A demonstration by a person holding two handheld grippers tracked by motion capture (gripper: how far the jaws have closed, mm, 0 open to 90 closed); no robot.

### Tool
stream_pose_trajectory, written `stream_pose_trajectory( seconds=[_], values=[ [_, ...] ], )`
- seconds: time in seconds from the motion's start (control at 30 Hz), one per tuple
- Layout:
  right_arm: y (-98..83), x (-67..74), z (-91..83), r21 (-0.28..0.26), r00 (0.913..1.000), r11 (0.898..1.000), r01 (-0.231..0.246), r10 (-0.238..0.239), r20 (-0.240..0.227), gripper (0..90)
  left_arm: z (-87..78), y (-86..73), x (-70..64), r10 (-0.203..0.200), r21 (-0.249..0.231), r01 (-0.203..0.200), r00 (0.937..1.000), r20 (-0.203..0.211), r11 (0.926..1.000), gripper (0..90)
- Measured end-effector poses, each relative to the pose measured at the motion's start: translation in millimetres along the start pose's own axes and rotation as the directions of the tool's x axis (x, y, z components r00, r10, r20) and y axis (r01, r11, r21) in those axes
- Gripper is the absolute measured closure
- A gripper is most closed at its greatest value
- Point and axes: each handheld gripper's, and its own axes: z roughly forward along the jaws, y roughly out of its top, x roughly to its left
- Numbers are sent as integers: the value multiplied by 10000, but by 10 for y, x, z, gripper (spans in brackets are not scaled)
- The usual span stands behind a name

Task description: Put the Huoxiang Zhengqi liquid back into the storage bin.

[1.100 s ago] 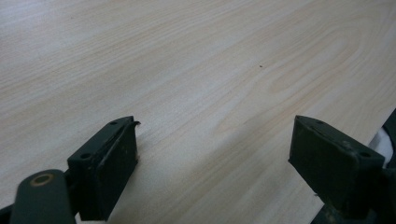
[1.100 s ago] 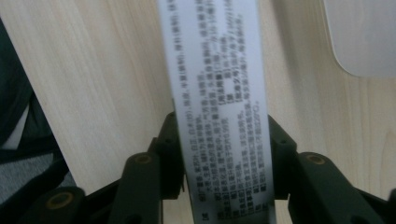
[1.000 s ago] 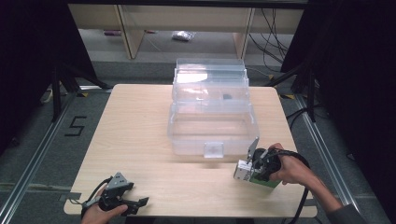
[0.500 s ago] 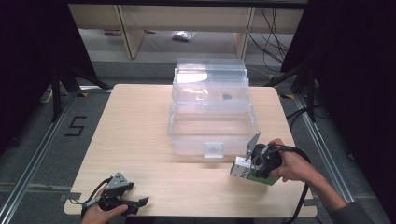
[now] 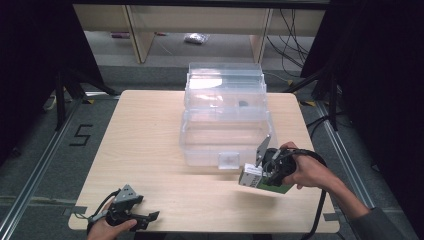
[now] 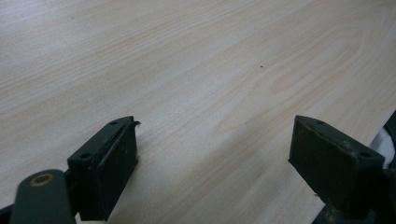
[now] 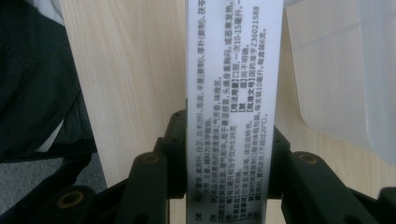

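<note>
A small white and green box with printed text on its white side hangs just above the table. My right gripper is shut on it, with both black jaws pressed against its narrow sides. It is in front of the right corner of a clear plastic bin. At the table's front left corner my left gripper lies low, and its jaws stand wide apart over bare wood with nothing between them.
The clear bin stands mid-table with its lid open at the back and a small dark item inside. The wooden table has bare room left of the bin. Shelving and cables lie beyond the far edge.
My right gripper has risen with the box and shifted slightly left, toward the bin's front. The left gripper has stayed put.
</note>
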Motion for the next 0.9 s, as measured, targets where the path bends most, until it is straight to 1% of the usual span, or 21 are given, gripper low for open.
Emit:
stream_pose_trajectory(
  seconds=[0.03,0.07,0.13,0.17,0.23,0.3,0.33,0.37,0.4,0.43,0.47,0.5,0.53,0.57,0.6,0.63,0.7,0.73,0.83,0.87,0.9],
  values=[
    [24,-5,-15,36,10000,10000,34,-34,-40,642,3,0,3,-45,-27,45,10000,46,10000,148],
    [47,5,-32,104,9998,9998,-192,193,-103,642,-2,3,7,-31,60,31,10000,39,10000,148],
    [100,-17,-57,-10,9999,9999,162,-162,-33,642,-3,4,2,-24,57,23,10000,51,10000,148],
    [121,1,-80,48,9999,9999,-116,116,-8,642,-9,4,12,187,158,-188,9998,67,9997,148],
    [177,-13,-110,-8,9997,9997,244,-244,-14,642,-7,2,11,215,191,-217,9997,99,9996,148],
    [226,-14,-148,-142,9996,9995,293,-293,-18,642,-2,0,4,69,105,-70,10000,32,9999,148],
    [242,-9,-162,-139,9997,9996,252,-252,9,642,-10,0,8,139,118,-140,9999,102,9998,148],
    [266,-18,-171,-188,9989,9988,459,-460,-56,642,-11,0,9,155,148,-156,9998,97,9998,148],
    [285,-7,-186,-161,9992,9991,394,-394,19,642,-10,1,11,155,174,-157,9998,97,9997,148],
    [313,-27,-198,-232,9966,9963,823,-823,21,642,-11,3,11,148,204,-149,9999,70,9997,148],
    [322,-11,-214,-193,9988,9986,485,-485,0,642,-8,4,9,140,180,-142,9999,87,9997,148],
    [322,-11,-214,-193,9988,9986,485,-485,0,642,-8,4,9,140,180,-142,9999,87,9997,148],
    [354,-19,-246,-182,9983,9982,577,-577,0,642,0,2,2,94,96,-95,9999,42,9999,148],
    [366,-43,-248,-266,9951,9947,990,-989,22,642,-7,3,12,221,188,-222,9997,75,9996,148],
    [372,-18,-272,-152,9983,9982,576,-576,56,642,-2,2,9,128,131,-129,9999,62,9998,148],
    [386,-43,-272,-242,9959,9956,908,-907,60,642,-2,2,9,129,125,-130,9999,58,9998,148],
    [405,-37,-294,-221,9965,9963,836,-835,52,642,-2,1,7,139,117,-140,9999,71,9998,148],
    [422,-46,-308,-256,9948,9945,1016,-1016,26,643,-3,1,11,156,117,-157,9998,85,9998,148],
    [462,-24,-373,-222,9972,9970,743,-742,44,643,-6,0,9,129,103,-130,9999,42,9999,148],
    [481,-51,-388,-392,9932,9924,1166,-1165,59,644,-3,1,8,150,118,-151,9999,63,9998,148],
    [500,-49,-426,-322,9931,9926,1170,-1169,51,644,4,-3,5,118,45,-118,9999,69,9999,148]
  ],
)
